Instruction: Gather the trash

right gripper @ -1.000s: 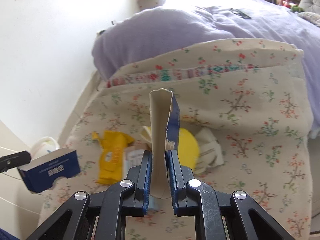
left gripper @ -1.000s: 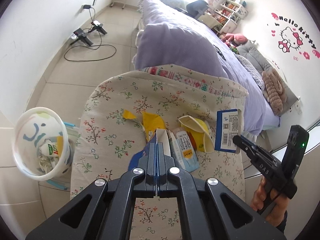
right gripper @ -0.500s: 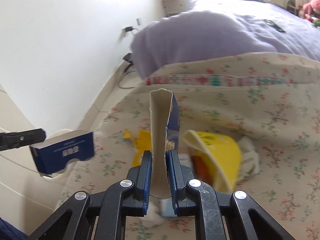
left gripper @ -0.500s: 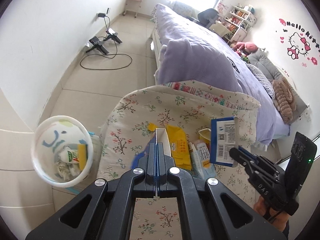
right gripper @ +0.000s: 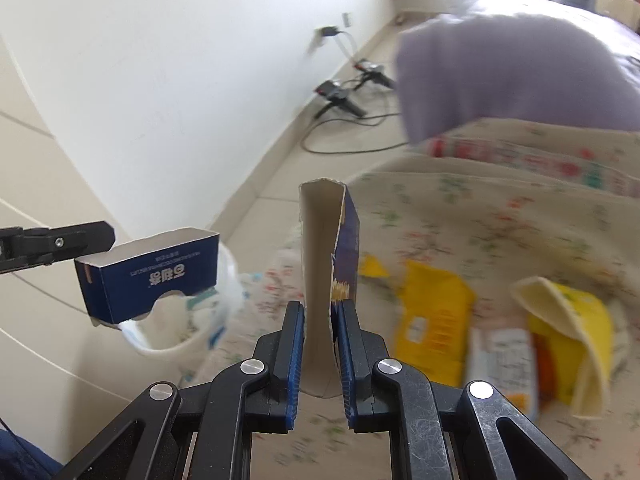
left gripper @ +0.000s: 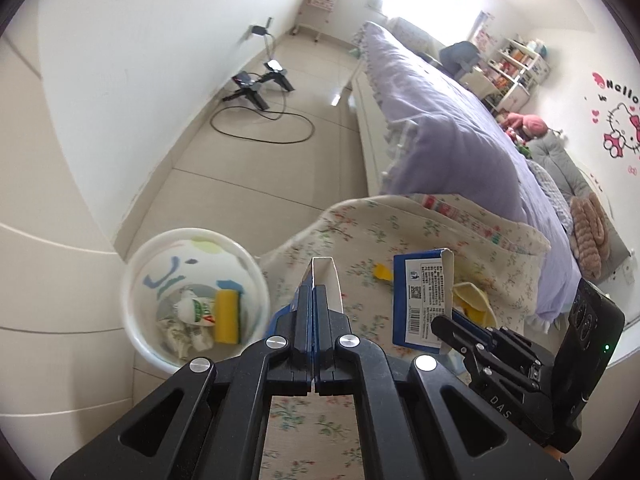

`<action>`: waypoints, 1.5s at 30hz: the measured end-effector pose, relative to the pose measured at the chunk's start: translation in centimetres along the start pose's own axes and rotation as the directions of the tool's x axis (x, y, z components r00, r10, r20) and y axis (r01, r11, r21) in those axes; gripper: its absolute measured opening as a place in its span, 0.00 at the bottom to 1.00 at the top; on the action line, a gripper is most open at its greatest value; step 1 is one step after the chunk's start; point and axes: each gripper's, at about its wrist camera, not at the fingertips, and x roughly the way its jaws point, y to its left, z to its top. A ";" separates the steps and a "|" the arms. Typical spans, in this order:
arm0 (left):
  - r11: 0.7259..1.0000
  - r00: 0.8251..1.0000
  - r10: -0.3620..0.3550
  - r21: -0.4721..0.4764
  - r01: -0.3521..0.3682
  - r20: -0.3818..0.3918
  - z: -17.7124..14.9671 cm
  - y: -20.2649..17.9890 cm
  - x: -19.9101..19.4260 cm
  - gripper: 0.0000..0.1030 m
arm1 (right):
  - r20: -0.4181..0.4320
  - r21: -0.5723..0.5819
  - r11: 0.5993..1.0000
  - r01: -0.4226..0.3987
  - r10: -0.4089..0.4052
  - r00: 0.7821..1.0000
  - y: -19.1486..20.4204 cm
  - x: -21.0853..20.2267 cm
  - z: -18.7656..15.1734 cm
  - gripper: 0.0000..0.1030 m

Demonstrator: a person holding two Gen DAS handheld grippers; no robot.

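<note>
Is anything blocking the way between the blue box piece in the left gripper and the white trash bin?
Nothing visible does. The left gripper holds the blue box piece right beside the white trash bin, whose mouth is open, with only trash at the bottom.

Ahead of the tongs, a floral-covered surface [right gripper: 480, 216] strewn with a yellow wrapper [right gripper: 432, 320], a white carton [right gripper: 504, 360] and a crushed yellow cup [right gripper: 568, 328], all off to the right. Left of the tongs, tiled floor [left gripper: 248, 176] bearing a white bin [left gripper: 192, 300]. Farther ahead, a cabled tripod [left gripper: 256, 88].
</note>
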 end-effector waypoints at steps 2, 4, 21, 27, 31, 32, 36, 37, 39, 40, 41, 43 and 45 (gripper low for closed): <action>0.999 1.000 0.019 -0.028 -0.018 0.003 0.4 1.6 -0.1 0.00 | -0.009 -0.014 1.000 -0.021 0.021 1.000 1.4 1.1 0.3 0.14; 0.998 0.999 0.044 -0.047 -0.044 0.007 0.7 2.9 -0.1 0.00 | -0.019 -0.022 0.999 -0.044 0.043 0.999 2.7 2.2 0.7 0.14; 0.968 0.974 0.223 -0.110 -0.226 -0.039 2.1 7.2 3.5 0.00 | -0.115 -0.056 0.978 -0.199 0.192 0.975 11.9 11.2 1.8 0.14; 0.957 0.968 0.248 -0.142 -0.252 -0.044 2.6 8.6 3.6 0.01 | -0.159 -0.036 0.978 -0.205 0.197 0.967 12.1 14.0 1.1 0.14; 0.950 0.960 0.274 -0.140 -0.281 -0.063 2.6 8.9 3.9 0.01 | -0.179 -0.037 0.978 -0.203 0.193 0.965 12.1 15.3 0.9 0.14; 0.949 0.960 0.270 -0.149 -0.278 -0.072 2.6 9.1 4.0 0.01 | -0.184 -0.038 0.979 -0.202 0.192 0.964 12.2 15.5 0.8 0.14; 0.951 0.966 0.244 -0.175 -0.256 -0.089 2.4 9.4 3.9 0.01 | -0.202 -0.039 0.980 -0.197 0.185 0.962 12.6 16.5 0.5 0.14; 0.951 0.966 0.241 -0.178 -0.254 -0.090 2.4 9.4 3.8 0.01 | -0.206 -0.037 0.980 -0.195 0.184 0.961 12.7 16.9 0.6 0.14; 0.951 0.967 0.236 -0.183 -0.249 -0.092 2.4 9.5 3.7 0.01 | -0.212 -0.034 0.980 -0.196 0.184 0.960 13.0 17.2 0.5 0.15; 0.951 0.969 0.230 -0.189 -0.244 -0.092 2.4 9.5 3.6 0.01 | -0.216 -0.035 0.980 -0.196 0.185 0.959 13.2 17.4 0.5 0.15; 0.952 0.971 0.222 -0.197 -0.236 -0.091 2.4 9.6 3.4 0.01 | -0.218 -0.037 0.980 -0.194 0.182 0.959 13.4 17.7 0.5 0.15; 0.951 0.974 0.210 -0.213 -0.224 -0.088 2.4 9.8 3.1 0.01 | -0.227 -0.039 0.979 -0.202 0.188 0.955 13.7 18.1 0.5 0.16; 0.949 0.973 0.214 -0.220 -0.227 -0.082 2.5 9.9 2.7 0.01 | -0.243 -0.040 0.974 -0.225 0.209 0.947 14.1 18.6 0.4 0.18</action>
